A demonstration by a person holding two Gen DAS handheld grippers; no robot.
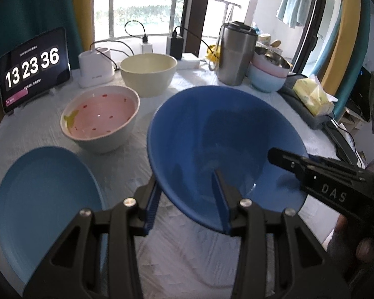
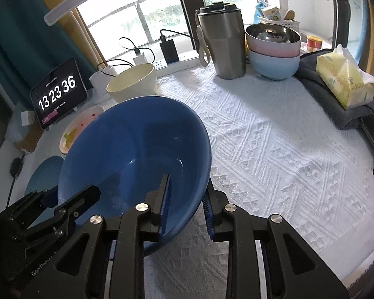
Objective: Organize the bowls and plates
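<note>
Dark blue bowl tilted, its near rim pinched by left gripper and right gripper, both jaws part-closed. Lower level; release together.

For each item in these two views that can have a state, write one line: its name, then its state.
dark blue bowl: empty, tilted, rim gripped on two sides
left gripper: shut on the bowl's rim
right gripper: shut on the bowl's rim
pink bowl: upright, on the cloth
cream bowl: upright, empty
blue plate: flat, empty
tablet clock: on
steel tumbler: lid on
</note>
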